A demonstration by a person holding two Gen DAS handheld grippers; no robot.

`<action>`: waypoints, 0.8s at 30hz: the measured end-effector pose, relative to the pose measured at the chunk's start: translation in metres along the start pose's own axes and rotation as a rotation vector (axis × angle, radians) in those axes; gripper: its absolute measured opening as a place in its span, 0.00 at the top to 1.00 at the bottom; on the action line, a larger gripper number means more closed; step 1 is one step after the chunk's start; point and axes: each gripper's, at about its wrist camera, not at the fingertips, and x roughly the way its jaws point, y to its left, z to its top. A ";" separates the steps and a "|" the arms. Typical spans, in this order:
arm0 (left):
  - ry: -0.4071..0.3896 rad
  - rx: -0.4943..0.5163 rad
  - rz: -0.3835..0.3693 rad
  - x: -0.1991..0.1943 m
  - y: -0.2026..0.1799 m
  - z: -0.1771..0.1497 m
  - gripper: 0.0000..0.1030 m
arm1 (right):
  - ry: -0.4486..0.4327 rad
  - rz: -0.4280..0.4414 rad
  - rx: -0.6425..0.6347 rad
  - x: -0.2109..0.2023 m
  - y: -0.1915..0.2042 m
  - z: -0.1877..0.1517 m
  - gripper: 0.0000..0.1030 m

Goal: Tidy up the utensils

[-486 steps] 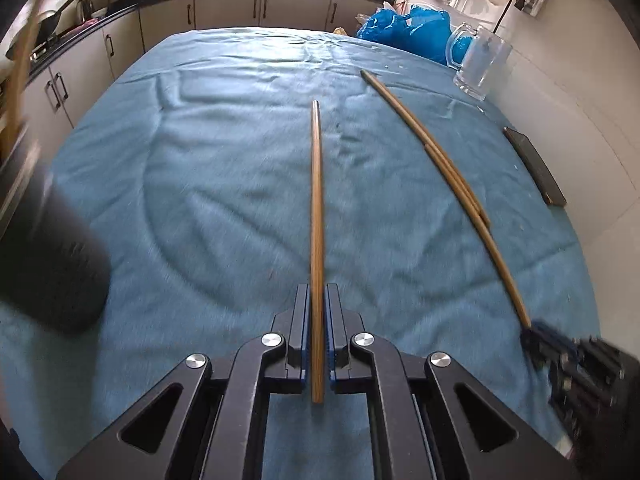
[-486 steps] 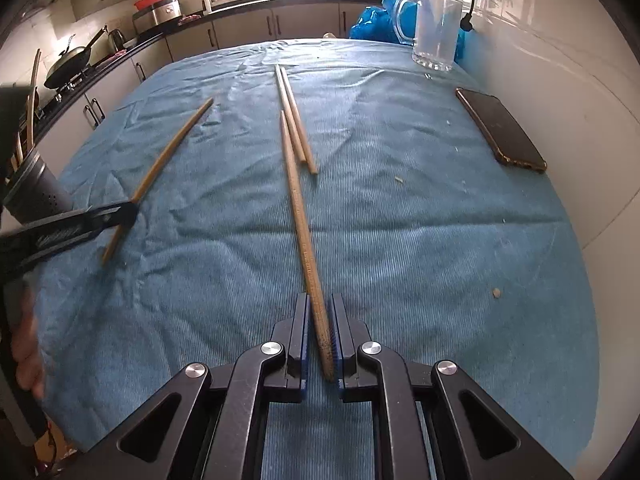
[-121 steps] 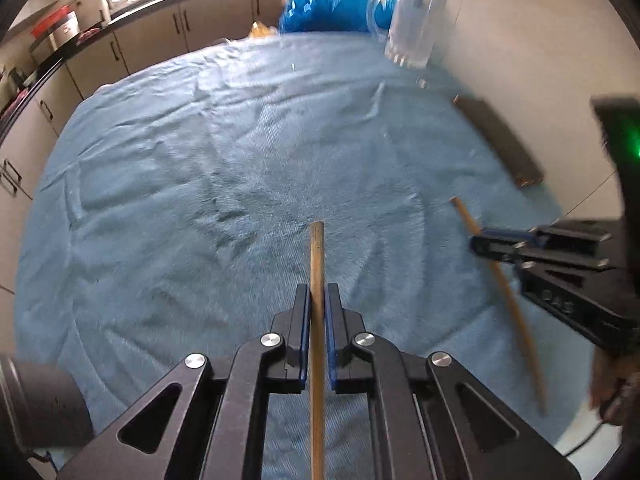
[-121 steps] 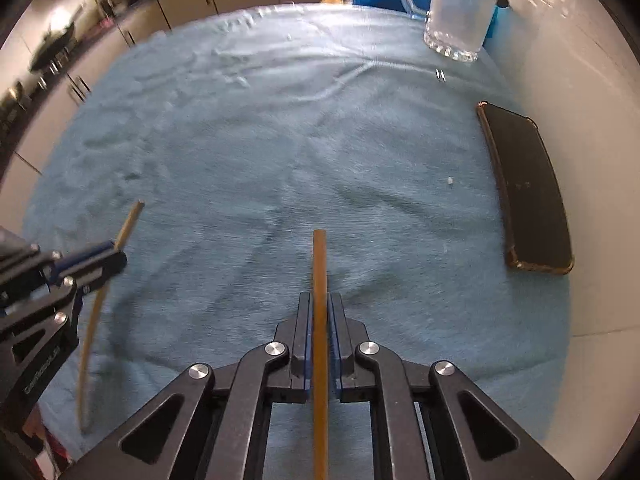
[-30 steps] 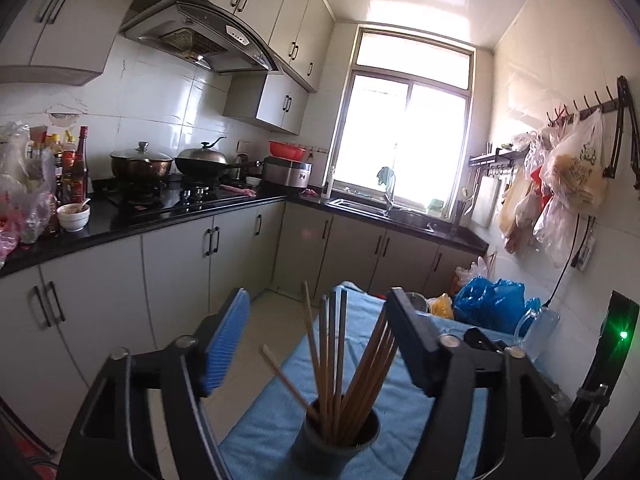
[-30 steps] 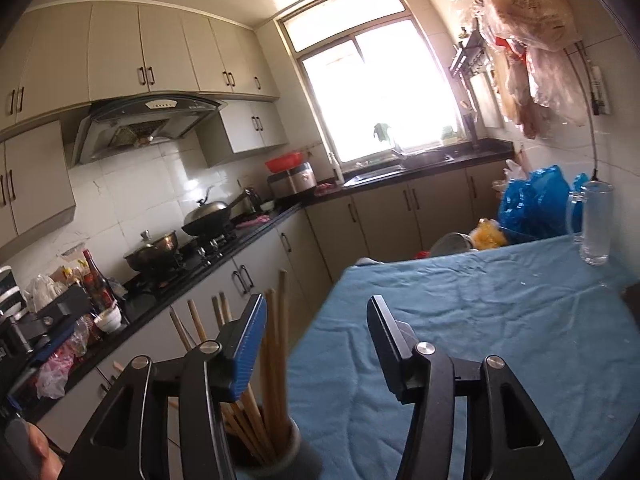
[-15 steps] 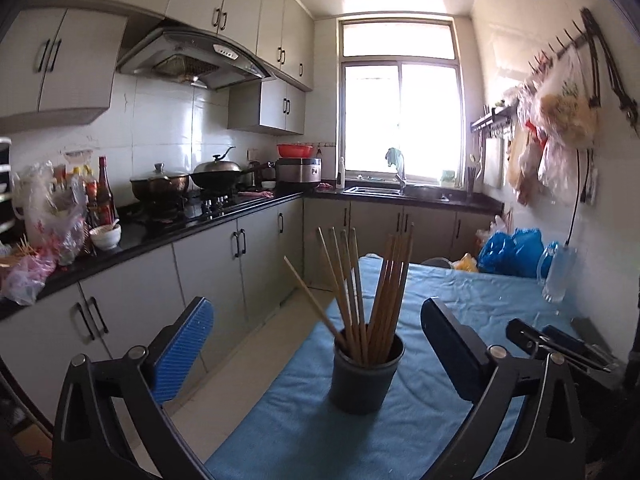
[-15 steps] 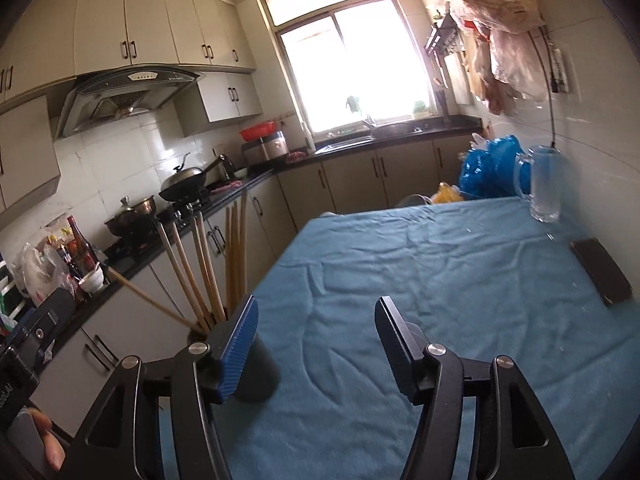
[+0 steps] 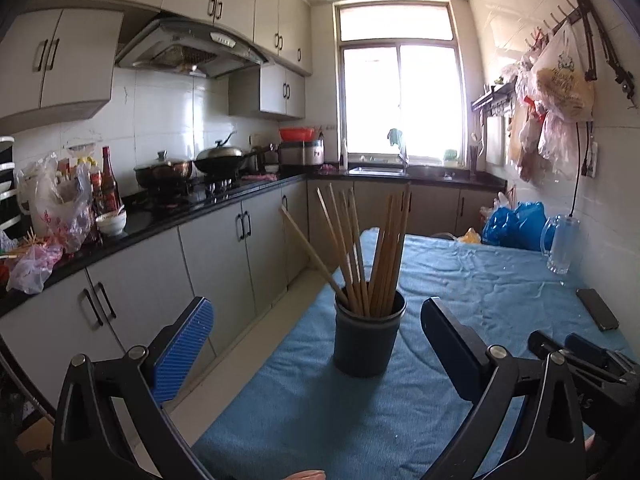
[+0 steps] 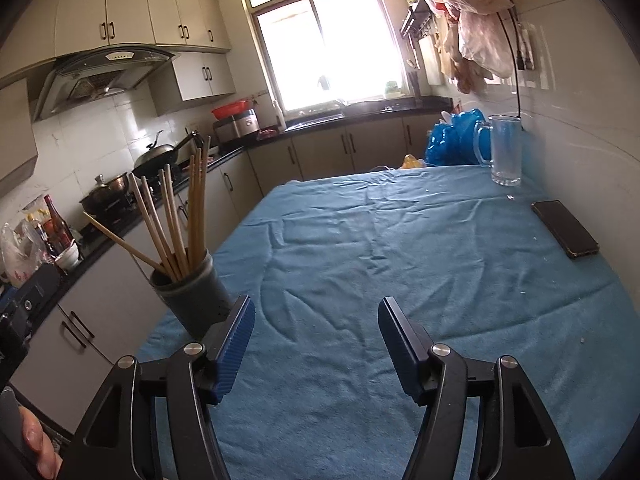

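My left tongs [image 9: 316, 334] and right tongs [image 10: 312, 336] both gape apart, holding nothing, because the chopsticks [image 9: 368, 248] stand gathered in the holder [image 9: 369, 338] at twelve o'clock.

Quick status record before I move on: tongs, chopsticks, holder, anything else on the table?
left tongs: open, empty, facing the holder
right tongs: open, empty, over the cloth
chopsticks: all standing in the holder, one leaning out sideways
holder: upright near the table's edge by the cabinets
cloth: no loose chopsticks visible
phone: flat near the wall
glass mug: upright at the far corner
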 end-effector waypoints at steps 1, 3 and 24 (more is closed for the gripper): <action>0.011 -0.001 0.000 0.002 0.000 -0.001 0.00 | -0.002 -0.007 -0.006 -0.001 0.000 0.000 0.33; 0.040 -0.009 0.002 0.007 0.001 -0.003 0.00 | -0.004 -0.016 -0.017 -0.001 0.002 -0.002 0.31; 0.184 0.022 0.013 0.036 0.000 -0.025 0.00 | 0.039 -0.033 -0.066 0.010 0.017 -0.015 0.28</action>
